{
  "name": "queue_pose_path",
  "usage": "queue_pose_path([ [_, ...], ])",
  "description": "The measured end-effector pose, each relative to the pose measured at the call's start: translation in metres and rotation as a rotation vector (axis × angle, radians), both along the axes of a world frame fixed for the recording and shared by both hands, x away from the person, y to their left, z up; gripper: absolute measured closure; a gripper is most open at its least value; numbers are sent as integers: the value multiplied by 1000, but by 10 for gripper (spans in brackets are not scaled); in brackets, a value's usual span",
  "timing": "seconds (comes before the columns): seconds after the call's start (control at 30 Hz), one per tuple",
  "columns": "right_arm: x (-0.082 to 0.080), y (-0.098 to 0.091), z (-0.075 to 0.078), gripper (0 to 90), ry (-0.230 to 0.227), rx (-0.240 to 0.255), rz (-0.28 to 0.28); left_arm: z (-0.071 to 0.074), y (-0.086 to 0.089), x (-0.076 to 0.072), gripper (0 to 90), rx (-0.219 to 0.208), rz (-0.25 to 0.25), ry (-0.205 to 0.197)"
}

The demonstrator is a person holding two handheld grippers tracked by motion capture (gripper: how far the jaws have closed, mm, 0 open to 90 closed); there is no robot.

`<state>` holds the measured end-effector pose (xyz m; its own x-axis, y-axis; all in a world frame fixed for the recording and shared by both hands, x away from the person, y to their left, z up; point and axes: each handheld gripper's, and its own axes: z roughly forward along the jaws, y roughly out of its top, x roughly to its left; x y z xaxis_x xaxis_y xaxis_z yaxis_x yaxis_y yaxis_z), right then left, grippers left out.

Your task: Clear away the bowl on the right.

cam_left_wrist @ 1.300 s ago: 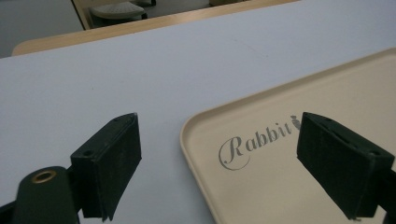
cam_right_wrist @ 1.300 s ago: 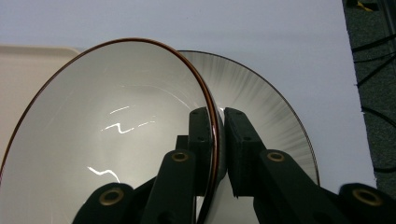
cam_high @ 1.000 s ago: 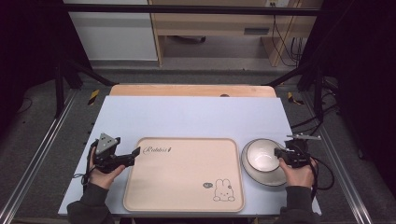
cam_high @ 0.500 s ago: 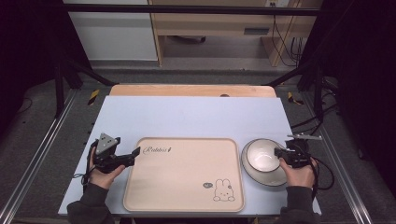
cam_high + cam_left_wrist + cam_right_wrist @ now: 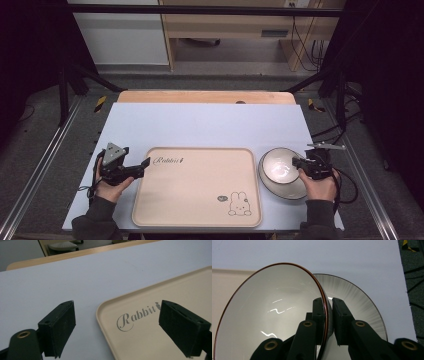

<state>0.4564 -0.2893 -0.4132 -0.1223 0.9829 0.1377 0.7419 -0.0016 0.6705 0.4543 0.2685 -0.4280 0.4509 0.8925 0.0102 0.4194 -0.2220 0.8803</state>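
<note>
A white bowl (image 5: 274,315) with a red-brown rim sits tilted over a grey-streaked plate (image 5: 359,307) at the table's right. My right gripper (image 5: 330,305) is shut on the bowl's near rim, one jaw inside and one outside. In the high view the bowl (image 5: 277,167) lies up and left of the plate (image 5: 292,192), with the right gripper (image 5: 298,162) at its right edge. My left gripper (image 5: 117,307) stands open, its jaws straddling the top-left corner of a beige rabbit tray (image 5: 150,340) with nothing pinched. The high view has that left gripper (image 5: 141,168) at the tray's (image 5: 200,200) left edge.
The tray lies bare in the middle of a pale blue mat (image 5: 210,125) on a wooden table (image 5: 200,96). The plate sits just right of the tray, near the mat's right edge. Cables (image 5: 345,185) trail off the right side.
</note>
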Motion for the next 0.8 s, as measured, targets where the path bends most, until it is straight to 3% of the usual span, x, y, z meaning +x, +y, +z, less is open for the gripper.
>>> queue_pose_path([
  [0.8,-4,15,12,808,-37,20,68,0,-1,0,135,3,-6,2],
])
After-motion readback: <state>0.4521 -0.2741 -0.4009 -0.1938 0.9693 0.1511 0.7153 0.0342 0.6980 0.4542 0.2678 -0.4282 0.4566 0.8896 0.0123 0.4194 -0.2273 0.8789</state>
